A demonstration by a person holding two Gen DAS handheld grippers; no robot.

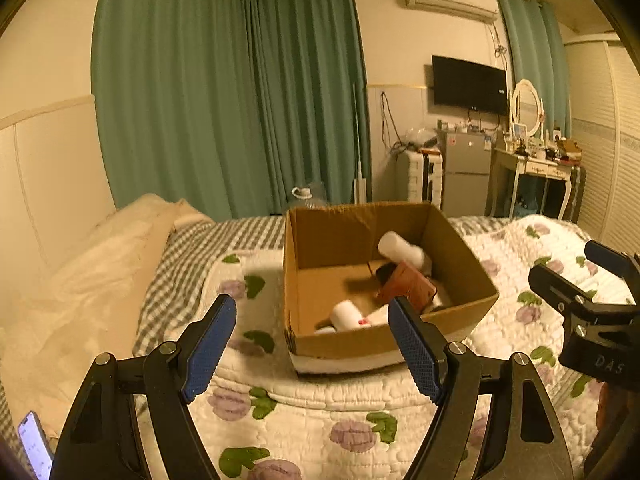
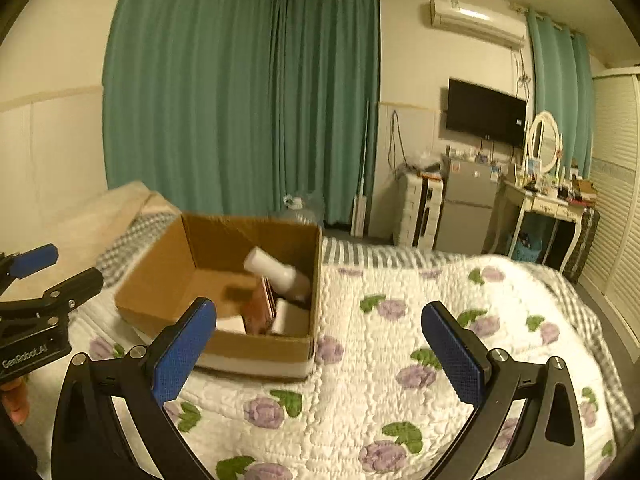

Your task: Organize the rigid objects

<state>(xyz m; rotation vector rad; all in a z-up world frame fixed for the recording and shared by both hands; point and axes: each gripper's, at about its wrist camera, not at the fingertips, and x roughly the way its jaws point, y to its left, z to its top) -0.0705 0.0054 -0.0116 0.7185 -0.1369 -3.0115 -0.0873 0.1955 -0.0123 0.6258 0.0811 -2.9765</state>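
Looks mostly done: white bottles (image 1: 401, 249) already in the open brown cardboard box (image 1: 390, 342) at 12 o'clock, both the left gripper (image 1: 312, 344) and right gripper (image 2: 320, 350) wide and empty.

You see a floral quilt (image 1: 360, 396) covering the bed, green curtains (image 1: 224, 92) behind it, a wall television (image 1: 469, 85), a small fridge (image 1: 466, 172), and a phone (image 1: 35, 446) at the bed's near-left edge.

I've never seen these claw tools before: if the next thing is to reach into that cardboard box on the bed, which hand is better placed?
Probably the left gripper: its open fingers frame the cardboard box straight ahead. The right gripper, also open, faces mostly quilt, with the box off to its left.
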